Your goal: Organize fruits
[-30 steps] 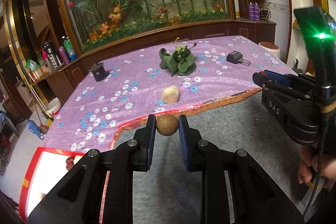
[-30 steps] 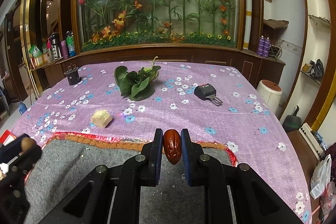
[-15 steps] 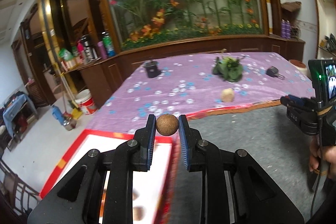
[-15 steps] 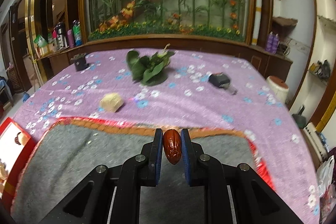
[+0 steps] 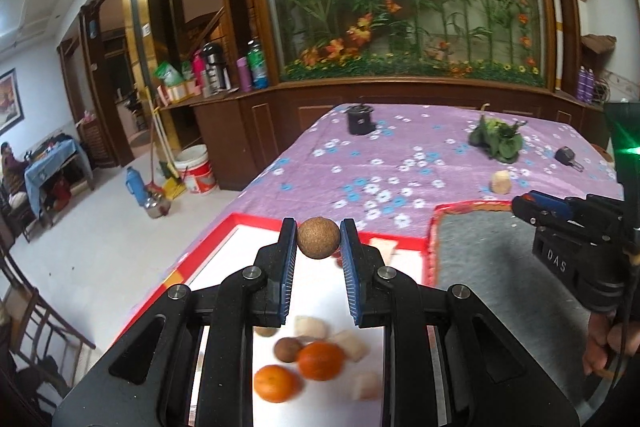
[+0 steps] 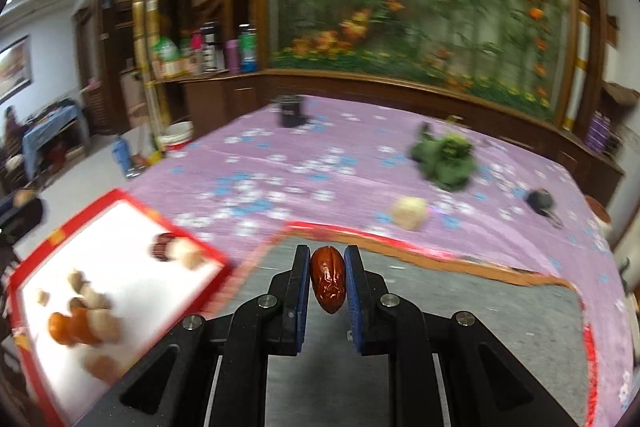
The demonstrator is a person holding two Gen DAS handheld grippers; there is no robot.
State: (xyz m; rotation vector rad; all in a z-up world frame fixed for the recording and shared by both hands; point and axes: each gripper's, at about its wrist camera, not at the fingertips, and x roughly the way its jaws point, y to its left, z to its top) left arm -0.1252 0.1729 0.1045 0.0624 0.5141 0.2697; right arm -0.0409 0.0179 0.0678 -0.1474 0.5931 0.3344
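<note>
My left gripper (image 5: pixel 319 239) is shut on a round brown fruit (image 5: pixel 319 238) and holds it above a red-rimmed white tray (image 5: pixel 224 227). The tray holds two oranges (image 5: pixel 320 361), a small brown fruit (image 5: pixel 287 349) and several pale pieces (image 5: pixel 310 327). My right gripper (image 6: pixel 327 279) is shut on a wrinkled red date (image 6: pixel 328 279) above the grey mat (image 6: pixel 480 327). In the right wrist view the tray (image 6: pixel 120 197) lies at the left with its fruits (image 6: pixel 84 319). The right gripper (image 5: pixel 528 207) also shows in the left wrist view.
A purple flowered cloth (image 5: pixel 400 155) covers the table. On it lie a pale lump (image 5: pixel 501 182), a leafy green bunch (image 5: pixel 496 141), a black cup (image 5: pixel 360 121) and a black key fob (image 5: pixel 566 155). The grey mat (image 5: pixel 480 247) is right of the tray. Left is the table edge and floor.
Both grippers have swung left, each keeping hold of its fruit. The left one now hangs over the tray with the fruits in sight below. The tray has come into the right wrist view.
</note>
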